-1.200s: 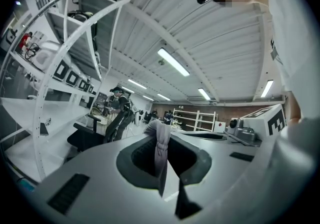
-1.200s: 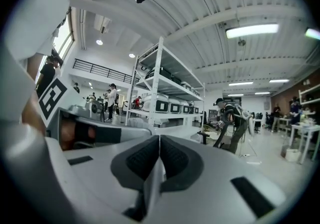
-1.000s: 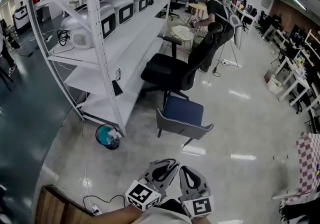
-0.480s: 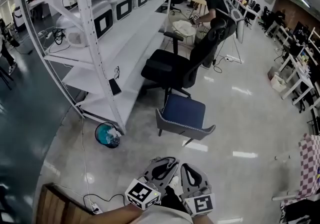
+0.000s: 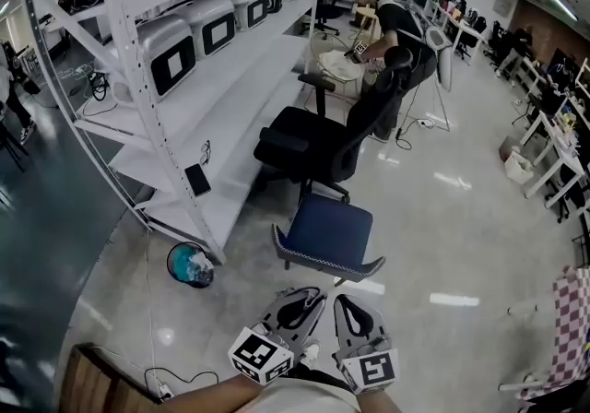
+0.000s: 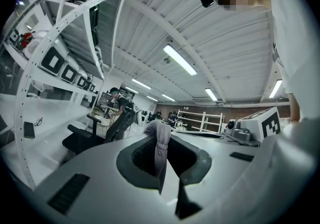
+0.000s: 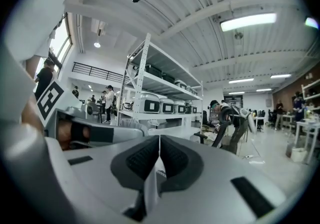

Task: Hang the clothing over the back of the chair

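Pale grey cloth, the clothing (image 6: pixel 161 144), is bunched in a fold between the jaws of the left tool (image 5: pixel 297 305), which is clenched on it. The right tool (image 5: pixel 355 312), just beside it at three o'clock, is clamped too, its pads meeting on what looks like a thin pale edge of the same garment. Both tools sit low, close to the person's body, and point roughly level toward twelve o'clock. Most of the garment is out of sight beneath them.

The pick-up part seems done, since the clothing is carried in both tools. The hanging itself is not yet begun. A blue-seated chair (image 5: pixel 329 229) stands on the glossy floor (image 5: pixel 442 218) at twelve o'clock, well apart from the tools. Its grey back is nearest the person and bare. A black office chair (image 5: pixel 309 139) stands beyond it, beside the white shelf rack (image 5: pixel 230 98) at eleven o'clock. Which chair is meant cannot be told, though the blue one is nearer.

Judging from this, what is left is to close the gap, raise the garment above the back, drape it over and let go.
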The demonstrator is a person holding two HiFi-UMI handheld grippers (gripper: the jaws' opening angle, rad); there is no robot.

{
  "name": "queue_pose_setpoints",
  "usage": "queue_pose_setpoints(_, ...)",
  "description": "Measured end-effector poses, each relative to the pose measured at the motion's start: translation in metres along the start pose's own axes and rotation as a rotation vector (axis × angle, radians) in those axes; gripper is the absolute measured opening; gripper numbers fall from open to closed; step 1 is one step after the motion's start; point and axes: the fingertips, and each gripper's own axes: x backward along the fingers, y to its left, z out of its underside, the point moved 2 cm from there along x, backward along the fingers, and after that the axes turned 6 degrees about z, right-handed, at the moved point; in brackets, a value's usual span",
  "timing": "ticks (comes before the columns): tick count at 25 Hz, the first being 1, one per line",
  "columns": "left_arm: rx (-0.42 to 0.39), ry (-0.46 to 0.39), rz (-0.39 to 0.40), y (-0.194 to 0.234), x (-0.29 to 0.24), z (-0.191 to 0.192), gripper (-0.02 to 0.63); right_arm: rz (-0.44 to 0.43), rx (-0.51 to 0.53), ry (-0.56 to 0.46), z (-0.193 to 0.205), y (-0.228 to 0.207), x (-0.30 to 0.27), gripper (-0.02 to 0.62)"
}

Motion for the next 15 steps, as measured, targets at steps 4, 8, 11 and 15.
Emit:
queue_pose_setpoints(4,-0.005,-0.004,-0.035,0.006,-0.031,-0.002,0.029,-0.01,-0.011,-0.014,-0.001,-0.037,-0.011,0.017)
queue_pose_setpoints(8,-0.031,-0.009,-0.053,0.004,-0.05,-0.007,0.029,-0.012,-0.026,-0.029,-0.001,-0.062,-0.018,0.017)
queue_pose_setpoints(11,-0.044,-0.002,-0.055,0.005,-0.058,-0.009,0.029,-0.03,-0.042,-0.027,0.001,-0.065,-0.025,0.017)
queue_pose_setpoints(15,-0.048,0.015,-0.054,0.012,-0.061,-0.009,0.029,-0.039,-0.064,-0.018,0.007,-0.063,-0.036,0.017)
